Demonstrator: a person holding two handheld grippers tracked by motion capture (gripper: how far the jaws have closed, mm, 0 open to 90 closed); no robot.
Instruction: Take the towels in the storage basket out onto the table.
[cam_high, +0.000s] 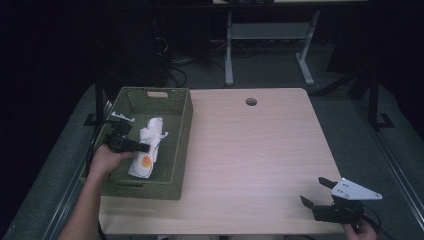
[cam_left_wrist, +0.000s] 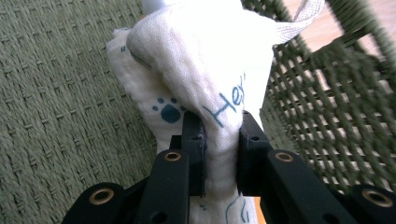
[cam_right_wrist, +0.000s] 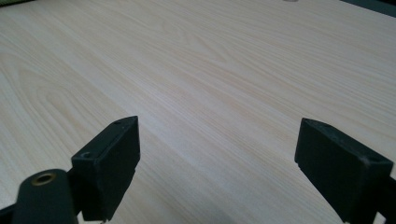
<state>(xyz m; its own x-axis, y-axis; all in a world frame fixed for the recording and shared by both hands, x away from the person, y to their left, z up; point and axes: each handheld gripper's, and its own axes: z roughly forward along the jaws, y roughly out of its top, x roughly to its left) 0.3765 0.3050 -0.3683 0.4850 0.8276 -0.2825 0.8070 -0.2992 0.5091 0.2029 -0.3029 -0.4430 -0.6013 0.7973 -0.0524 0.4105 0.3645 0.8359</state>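
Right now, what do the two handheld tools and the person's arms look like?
Both are black with two blocky jaws. The left tool has brass-coloured rivets at its joints, and the right tool carries a grey three-cornered plate with small holes on top. The person's forearms are bare, no sleeves visible.

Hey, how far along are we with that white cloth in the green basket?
Done: the left claw has shut on the white cloth inside the green basket. In hand: the cloth is pinched but looks low in the basket. Left: probably lifting it out onto the table, where the right claw waits open.
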